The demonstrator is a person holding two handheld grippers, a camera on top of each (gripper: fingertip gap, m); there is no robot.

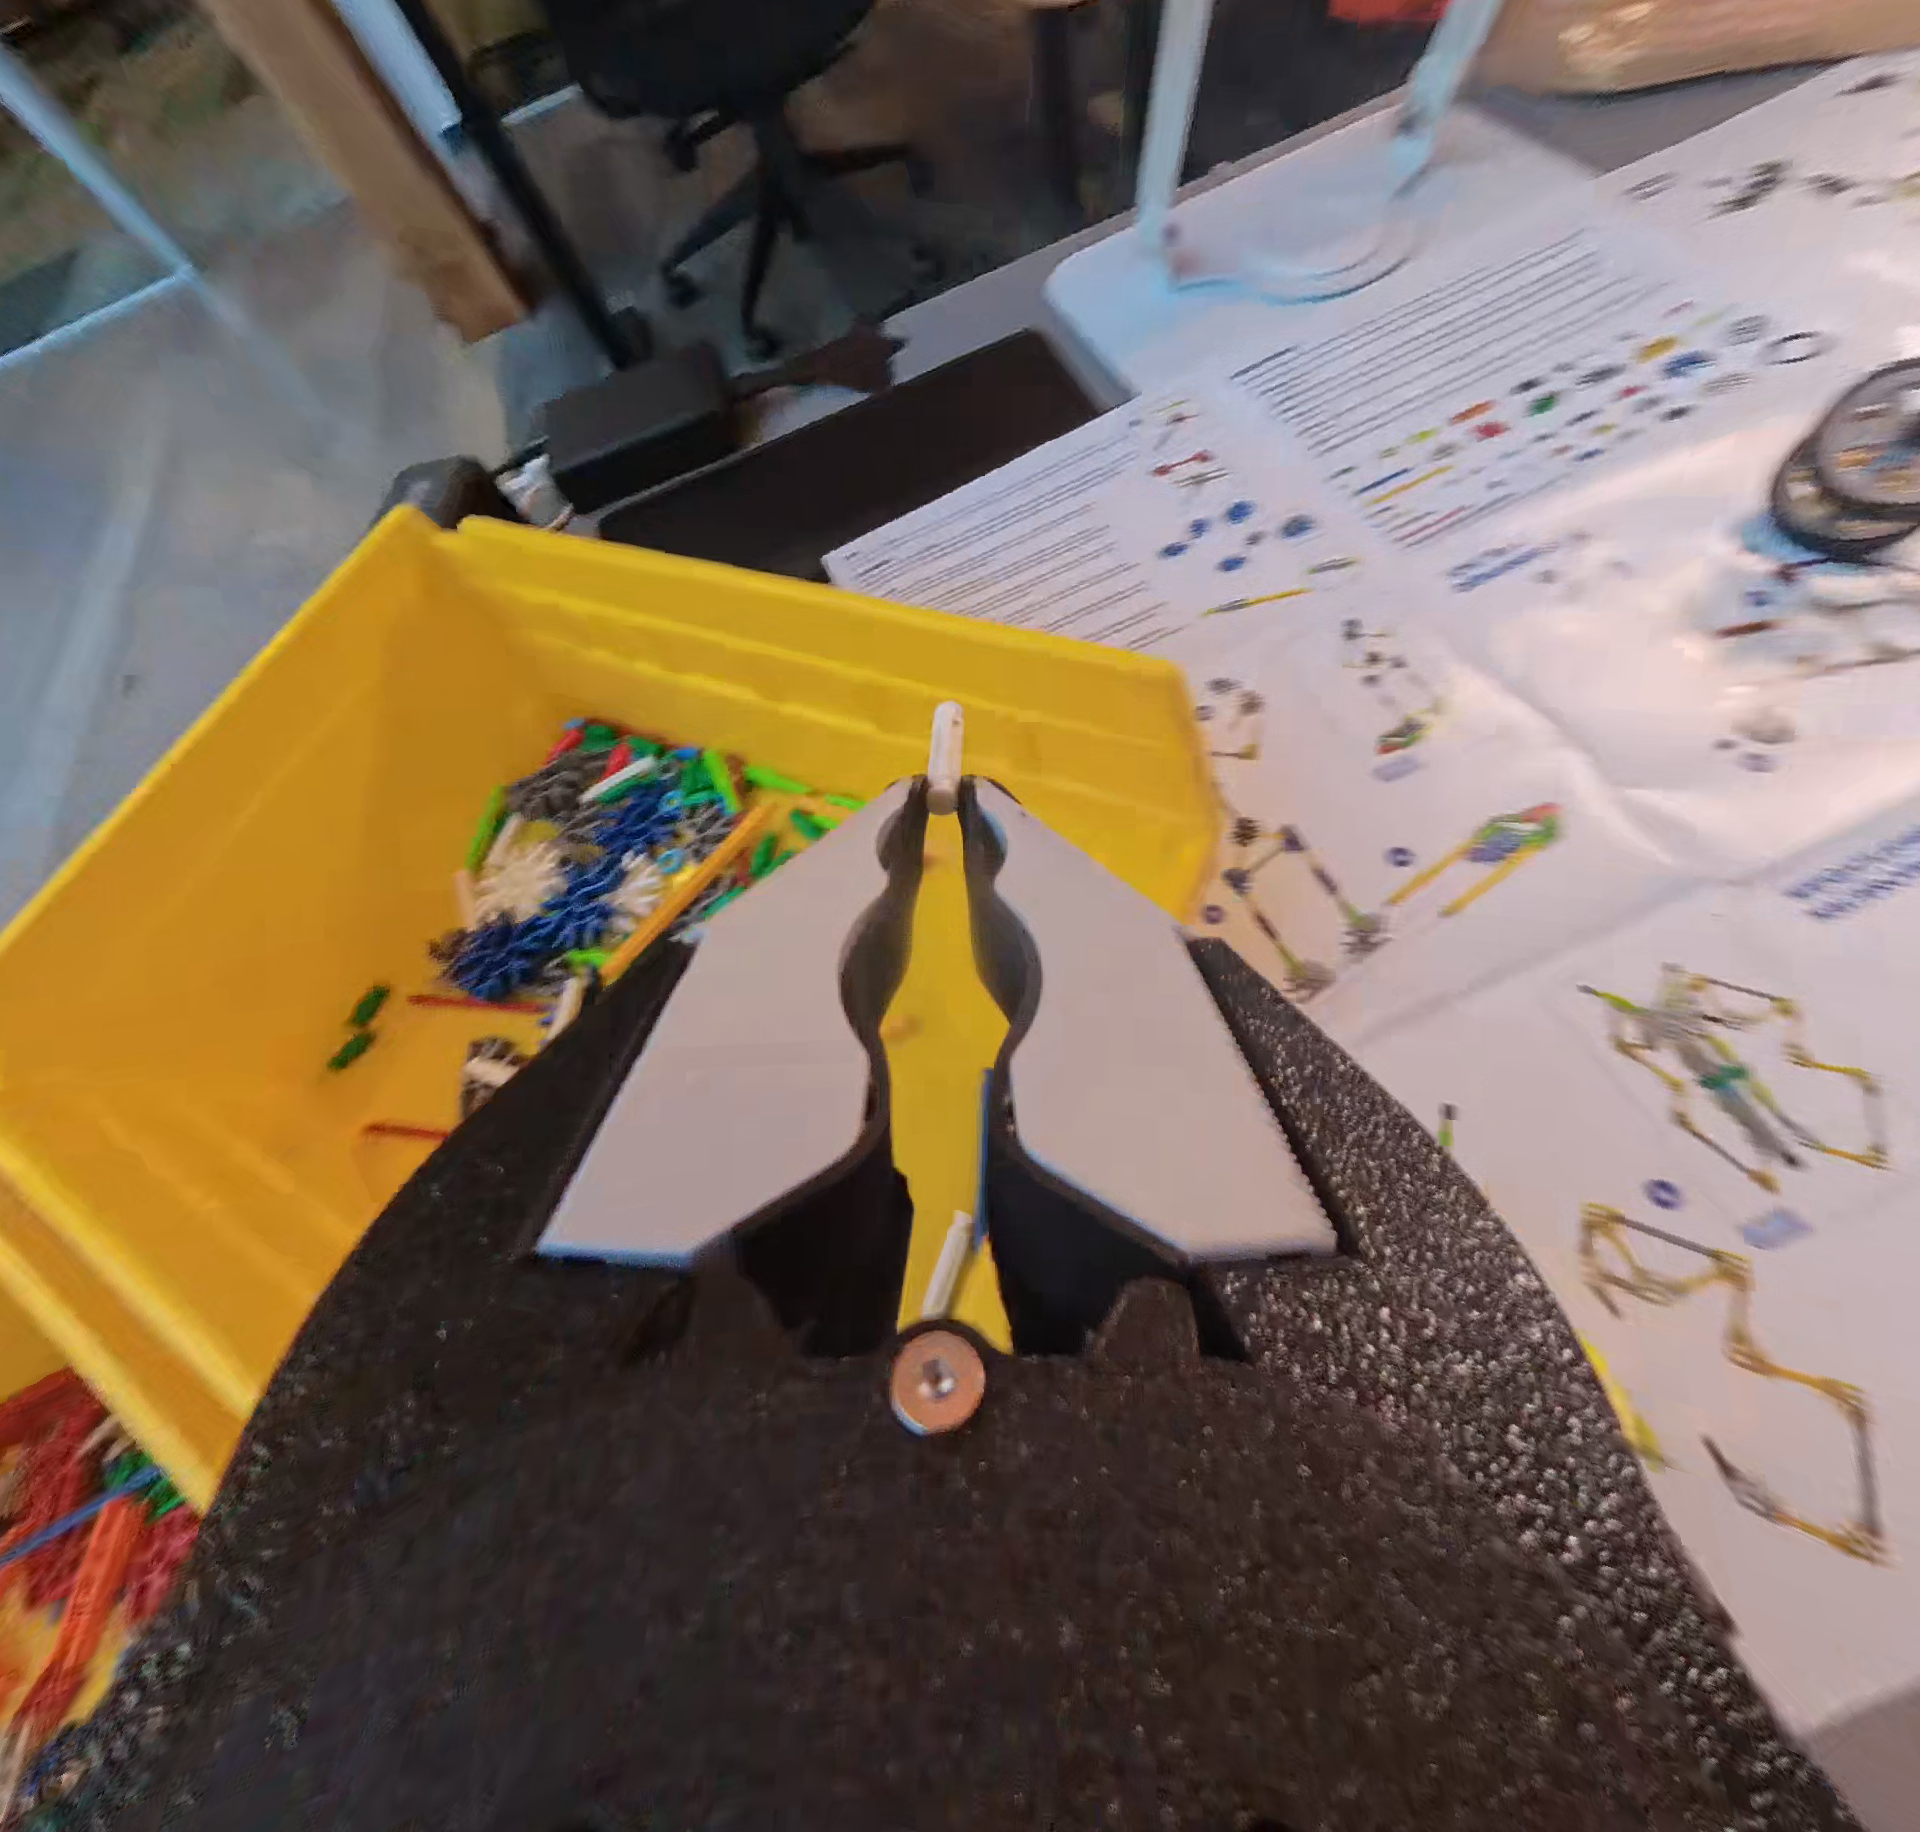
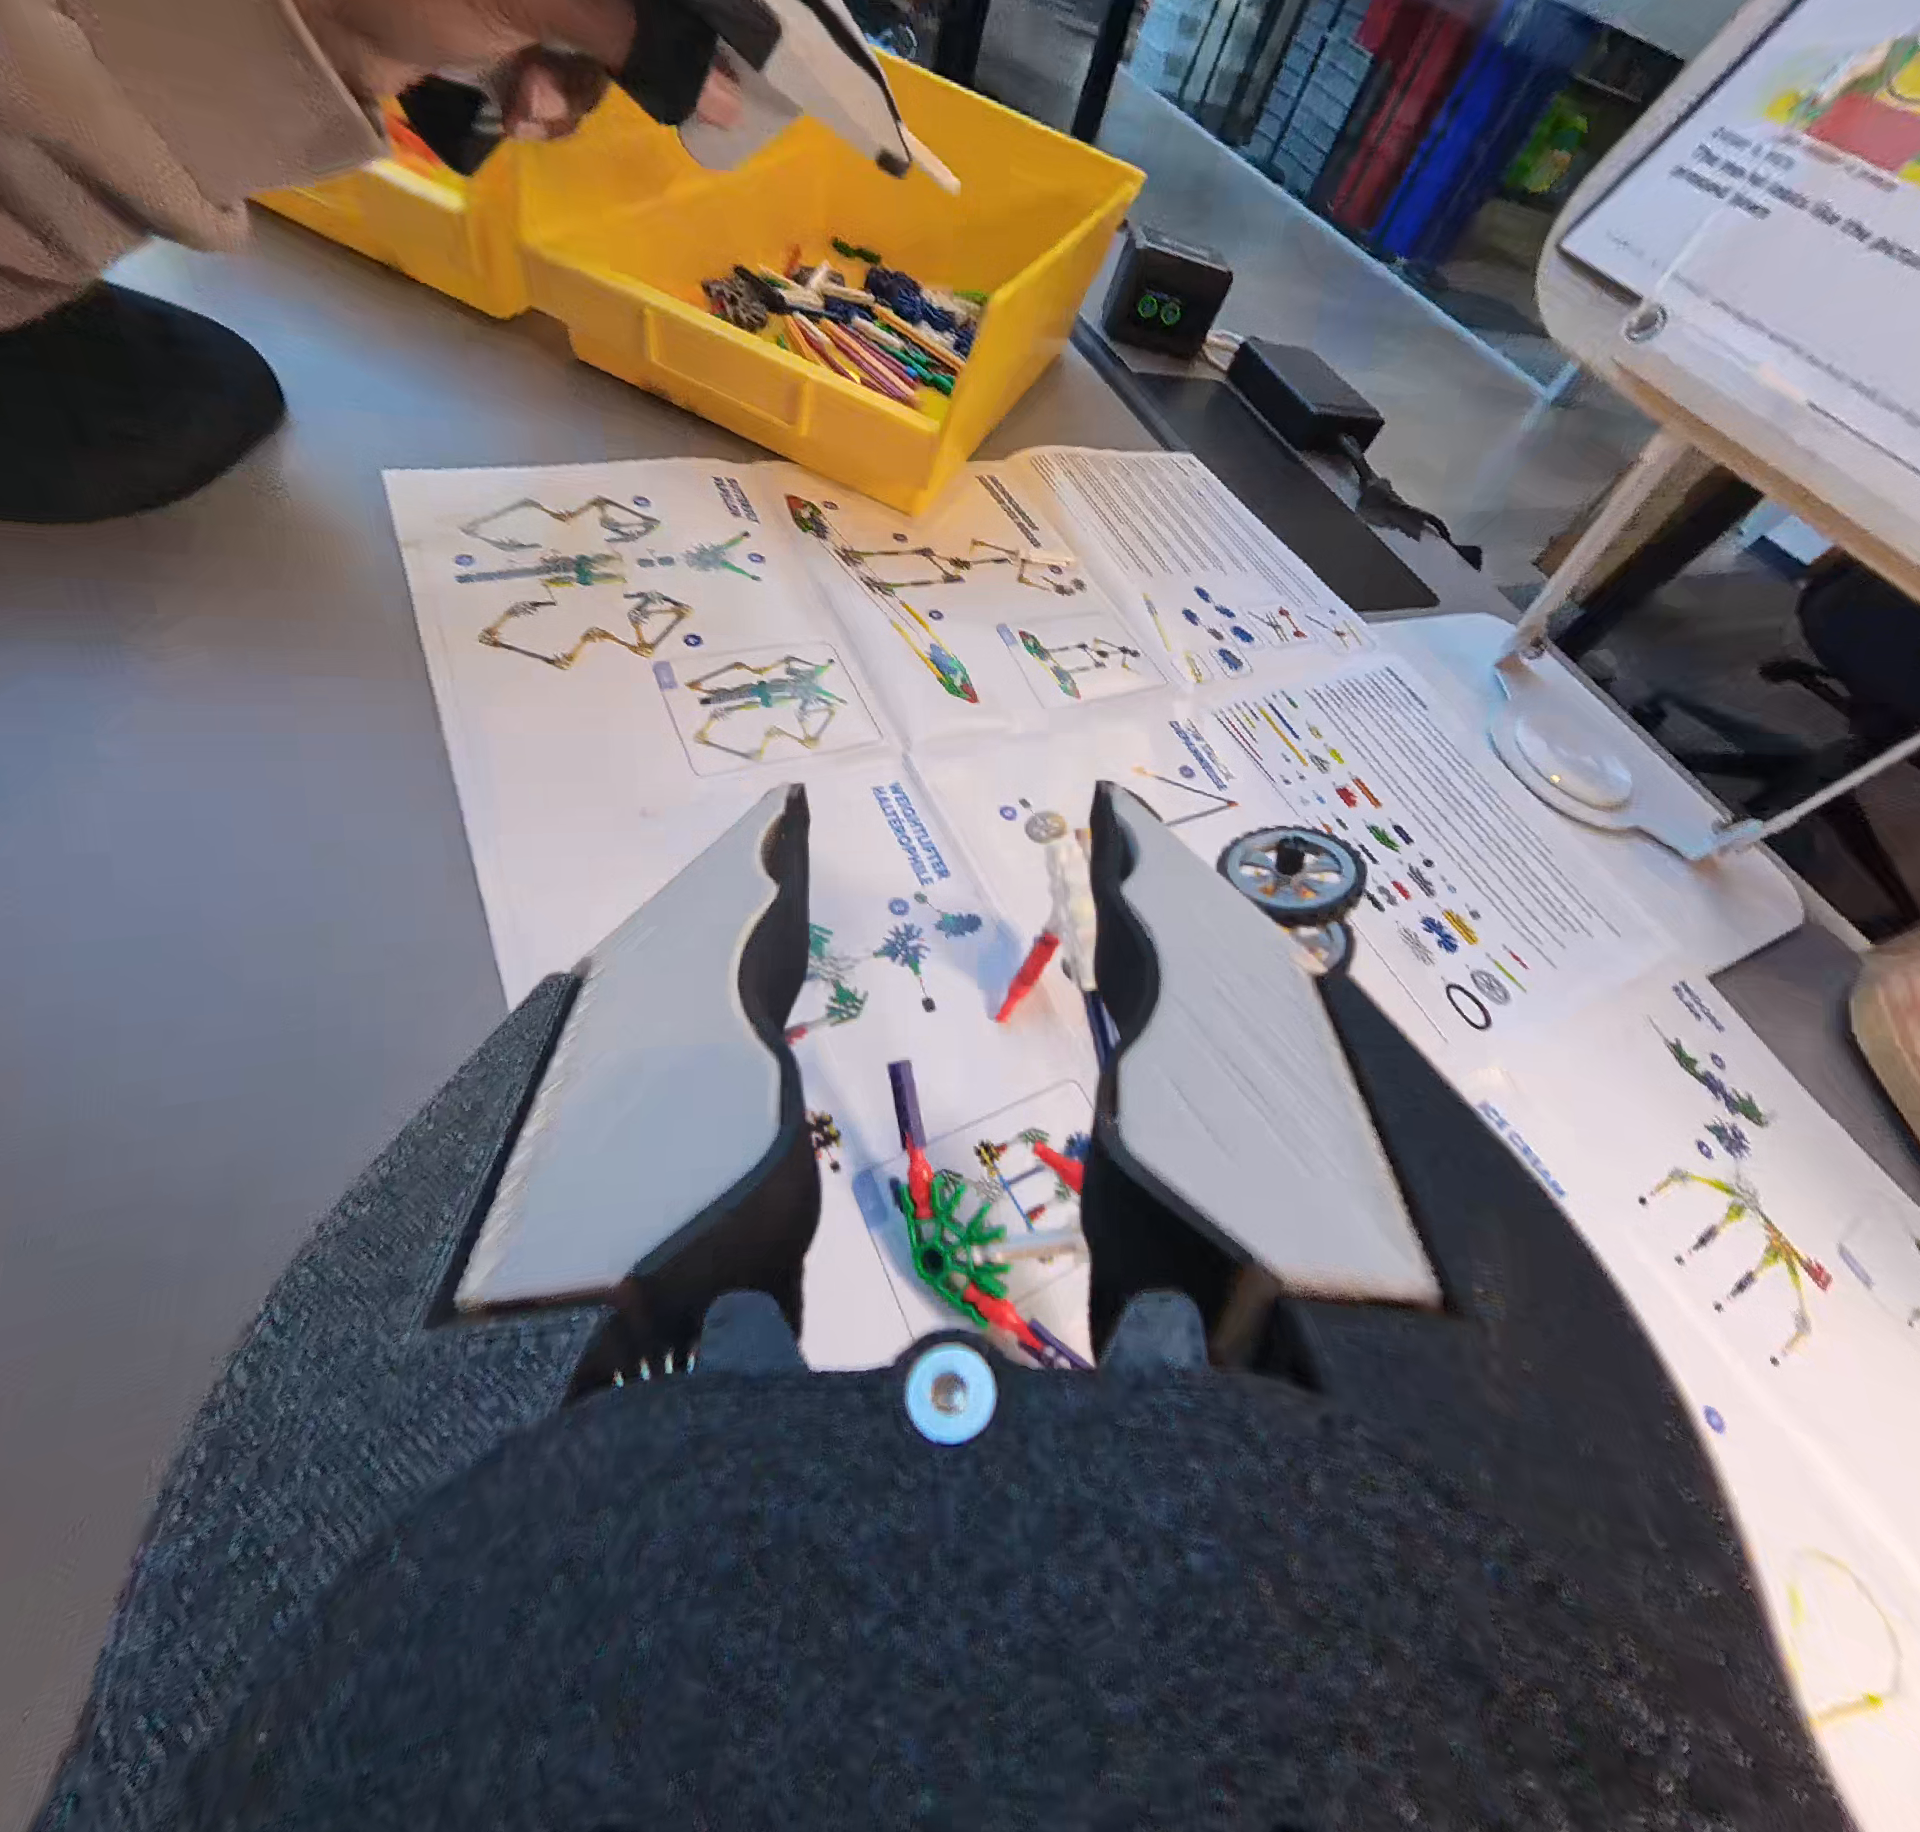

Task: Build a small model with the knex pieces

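Grey tabletop (image 1: 966, 328) and a black office chair (image 1: 717, 68) fill the background of my left wrist view, where my left gripper (image 1: 943, 795) has its tips pinched on a short white rod (image 1: 944, 752) above the far wall of a yellow bin (image 1: 727, 660) holding a heap of small coloured building pieces (image 1: 613, 847), with a big printed instruction sheet (image 1: 1507, 743) spread to its right. From the right wrist view, my right gripper (image 2: 948, 816) hangs wide open with nothing in it over that sheet, a half-built assembly of green, red, white and purple parts (image 2: 956, 1252) lying between its fingers, a small grey wheel (image 2: 1291, 873) just beside its right finger and the bin beyond.
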